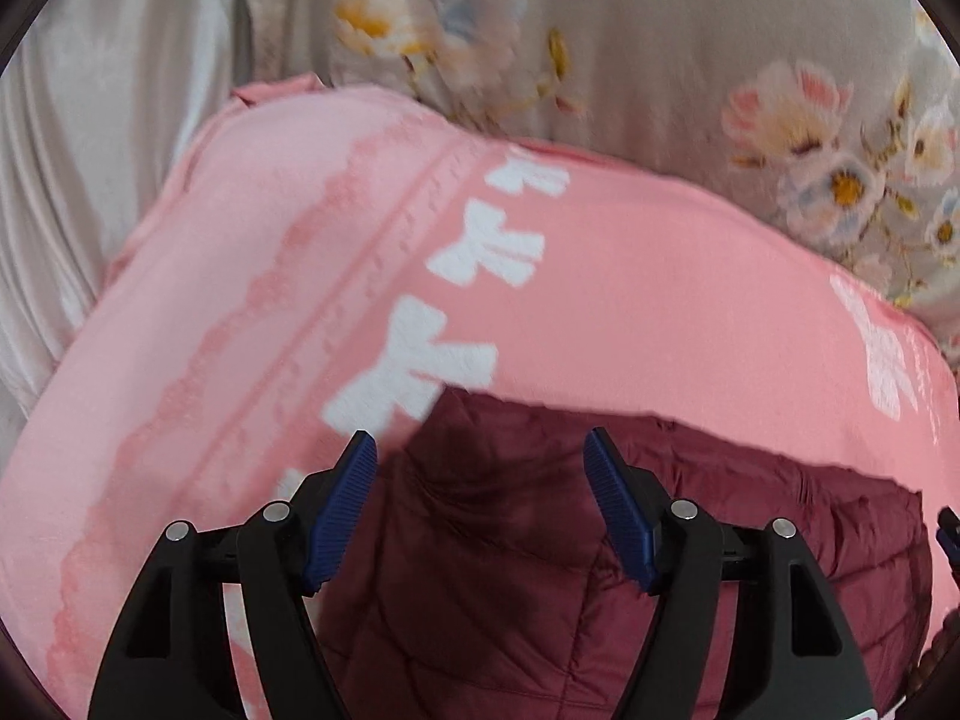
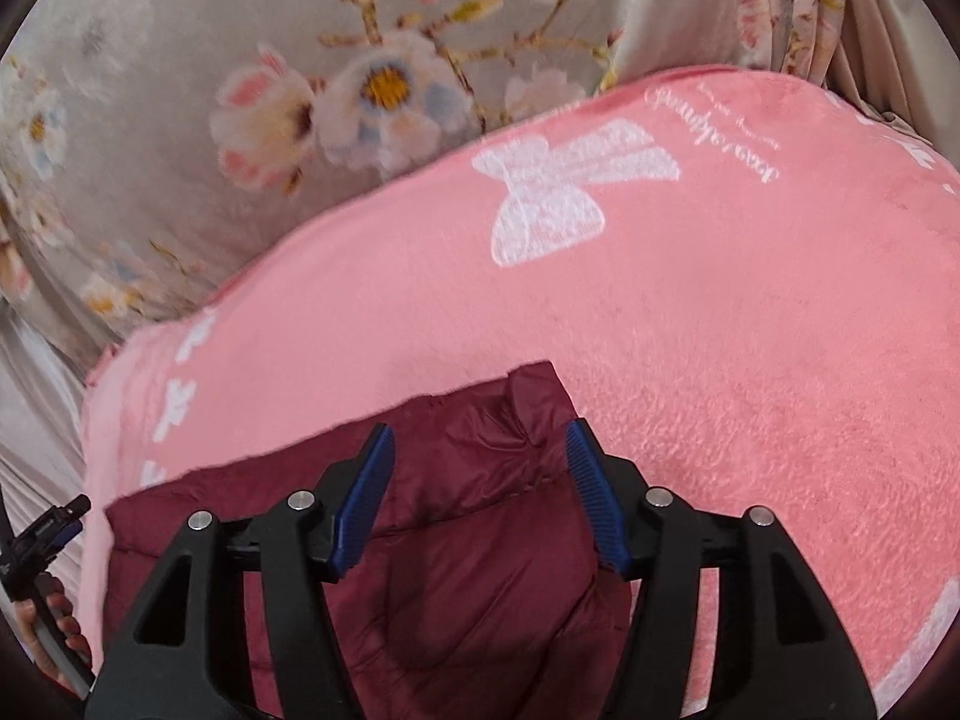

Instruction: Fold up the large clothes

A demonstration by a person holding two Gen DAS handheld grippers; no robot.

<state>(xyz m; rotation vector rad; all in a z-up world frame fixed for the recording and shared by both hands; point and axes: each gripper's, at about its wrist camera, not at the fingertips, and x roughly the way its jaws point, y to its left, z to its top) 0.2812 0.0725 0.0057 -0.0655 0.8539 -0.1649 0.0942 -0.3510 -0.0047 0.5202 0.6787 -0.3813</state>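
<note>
Both grippers, left (image 1: pixel 480 450) and right (image 2: pixel 480 441), gape open above a quilted maroon jacket (image 1: pixel 540 570) on a fleecy pink blanket (image 1: pixel 660 312).

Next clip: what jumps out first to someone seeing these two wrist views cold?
The pink blanket with white bows fills most of both views. On it lies a dark maroon quilted jacket, low in each frame. Both the left gripper and the right gripper stand open over the jacket's far edge, holding nothing. Floral grey fabric lies beyond.

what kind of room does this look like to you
Probably a bedroom: a pink fleece blanket with white bows is spread over a floral bedsheet, and a maroon quilted jacket lies on it.
</note>
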